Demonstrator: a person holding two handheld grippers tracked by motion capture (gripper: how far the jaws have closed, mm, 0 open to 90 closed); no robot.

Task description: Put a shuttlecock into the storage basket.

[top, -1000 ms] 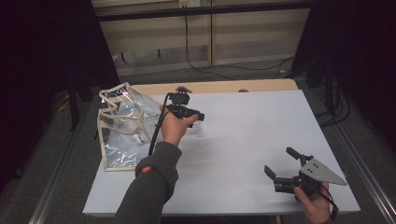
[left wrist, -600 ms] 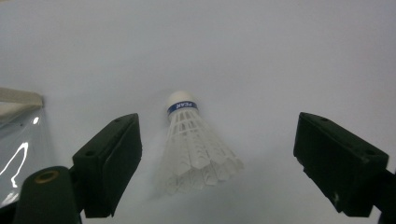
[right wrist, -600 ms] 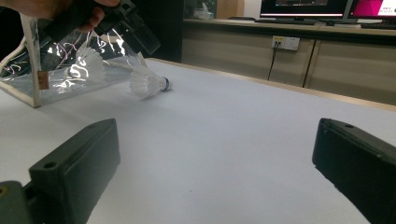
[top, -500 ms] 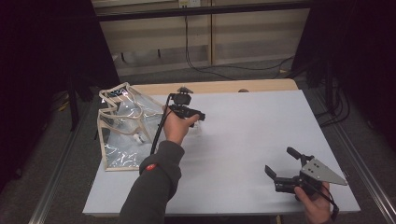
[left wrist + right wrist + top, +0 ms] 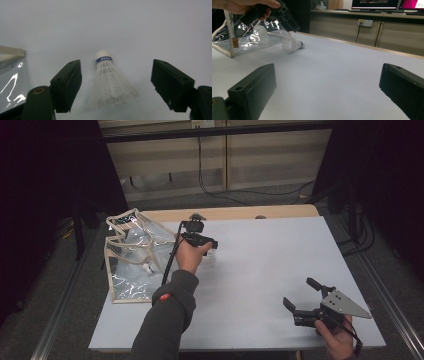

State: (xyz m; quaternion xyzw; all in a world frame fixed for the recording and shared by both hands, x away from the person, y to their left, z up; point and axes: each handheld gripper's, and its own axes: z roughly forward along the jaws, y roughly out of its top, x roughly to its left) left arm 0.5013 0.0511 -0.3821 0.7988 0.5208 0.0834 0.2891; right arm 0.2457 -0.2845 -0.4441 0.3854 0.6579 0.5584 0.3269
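Lying between wide jaws: shuttlecock [image 5: 108,82] | left gripper [image 5: 116,82] | untouched

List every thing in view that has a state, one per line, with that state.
Shuttlecock: lying on its side on the table, between the open jaws, ungripped.
Clear bag: standing at the table's left, another shuttlecock inside.
Left gripper: open, over the shuttlecock.
Right gripper: open, empty, low at the table's near right.
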